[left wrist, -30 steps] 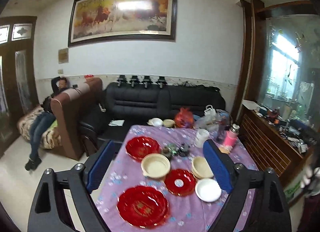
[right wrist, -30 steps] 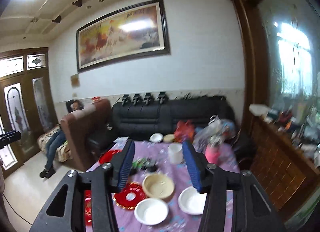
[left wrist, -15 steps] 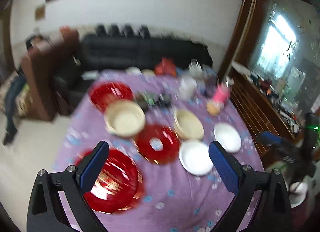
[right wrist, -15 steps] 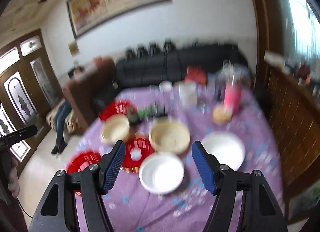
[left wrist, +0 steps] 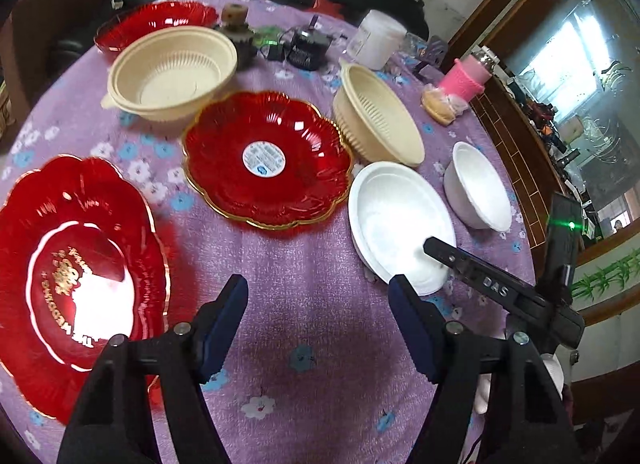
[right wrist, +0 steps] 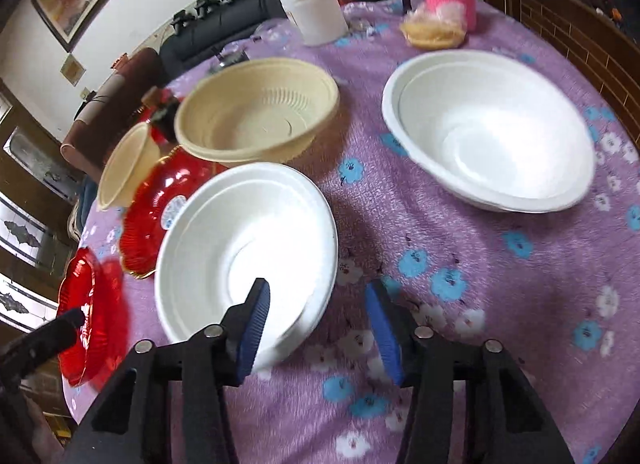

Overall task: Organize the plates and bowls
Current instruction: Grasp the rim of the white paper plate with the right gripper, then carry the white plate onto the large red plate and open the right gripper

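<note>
The left gripper hangs over bare purple tablecloth, jaws closing with nothing between. The right gripper – jaws also closing, not pressing – straddles the near rim of a white bowl. Further back lie red plates, cream bowls and another white bowl.

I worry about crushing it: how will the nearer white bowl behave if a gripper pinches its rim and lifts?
The nearer white bowl looks like thin matte foam, so it is probably very light and its rim may flex or dent. Its matte surface likely grips well. The right gripper, jaws closing, straddles its near rim without pressing yet.
</note>
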Demonstrator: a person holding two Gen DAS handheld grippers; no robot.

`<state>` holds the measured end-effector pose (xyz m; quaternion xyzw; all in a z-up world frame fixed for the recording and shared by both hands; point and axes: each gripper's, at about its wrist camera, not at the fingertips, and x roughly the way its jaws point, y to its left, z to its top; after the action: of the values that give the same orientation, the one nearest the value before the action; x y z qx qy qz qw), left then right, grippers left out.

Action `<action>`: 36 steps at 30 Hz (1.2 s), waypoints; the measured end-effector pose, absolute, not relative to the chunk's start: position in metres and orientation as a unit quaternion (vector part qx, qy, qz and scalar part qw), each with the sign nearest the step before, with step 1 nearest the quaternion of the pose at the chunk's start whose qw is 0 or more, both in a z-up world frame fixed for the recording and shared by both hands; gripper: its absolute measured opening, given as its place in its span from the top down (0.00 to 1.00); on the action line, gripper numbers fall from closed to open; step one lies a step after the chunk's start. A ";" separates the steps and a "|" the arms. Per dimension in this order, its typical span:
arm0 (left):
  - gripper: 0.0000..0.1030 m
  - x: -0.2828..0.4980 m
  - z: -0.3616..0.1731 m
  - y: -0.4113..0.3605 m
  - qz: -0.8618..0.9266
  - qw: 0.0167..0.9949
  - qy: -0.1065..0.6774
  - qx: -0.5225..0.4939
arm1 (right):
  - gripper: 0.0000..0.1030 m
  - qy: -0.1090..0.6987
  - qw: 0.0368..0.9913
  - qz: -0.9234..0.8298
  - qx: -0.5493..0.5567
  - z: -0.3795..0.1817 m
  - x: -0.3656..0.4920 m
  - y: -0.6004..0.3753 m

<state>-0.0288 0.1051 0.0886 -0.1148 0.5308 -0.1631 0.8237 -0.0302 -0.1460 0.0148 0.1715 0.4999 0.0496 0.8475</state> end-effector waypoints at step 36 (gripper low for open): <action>0.86 -0.017 0.035 0.017 -0.187 0.791 0.577 -0.085 | 0.85 0.512 0.837 0.112 0.159 0.027 -0.066 -0.164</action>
<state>-0.0170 0.0171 0.0351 -0.0849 0.5768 -0.1868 0.7907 -0.0656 -0.1635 0.0266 0.1590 0.5118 0.1122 0.8368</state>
